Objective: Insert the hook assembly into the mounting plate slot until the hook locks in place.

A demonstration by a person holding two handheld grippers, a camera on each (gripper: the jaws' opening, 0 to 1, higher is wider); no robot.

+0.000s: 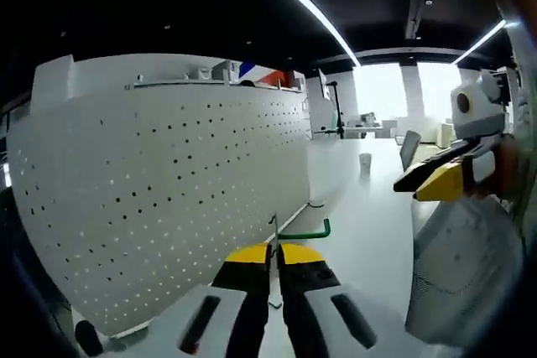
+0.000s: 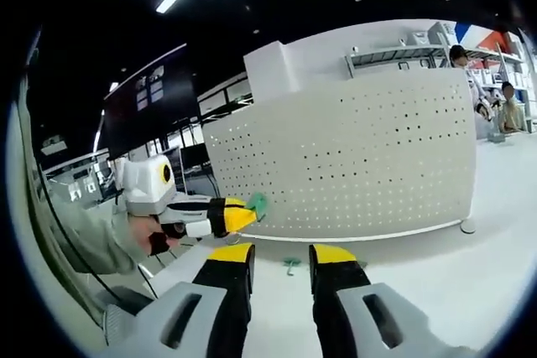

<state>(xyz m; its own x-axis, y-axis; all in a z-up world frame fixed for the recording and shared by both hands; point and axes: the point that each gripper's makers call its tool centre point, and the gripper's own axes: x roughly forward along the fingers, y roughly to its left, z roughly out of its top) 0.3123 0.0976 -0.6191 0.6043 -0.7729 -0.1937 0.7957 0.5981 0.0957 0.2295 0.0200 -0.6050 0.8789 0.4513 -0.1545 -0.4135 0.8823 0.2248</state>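
**Green hook in the left claw, beside the pegboard**

The left claw (image 1: 275, 259) is clamped on a thin green metal hook with a bent wire end (image 1: 307, 231), which juts from between its yellow tips. Just left of it stands the white perforated mounting plate (image 1: 168, 199), upright on the white surface (image 1: 369, 215). The right claw (image 2: 281, 256) hangs apart, holding nothing, facing that plate, with a small green piece (image 2: 291, 263) lying on the surface between its tips.

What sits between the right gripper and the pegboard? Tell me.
In the right gripper view, the open right gripper faces the pegboard across white table. On that stretch lies one small green piece; the rest is bare.
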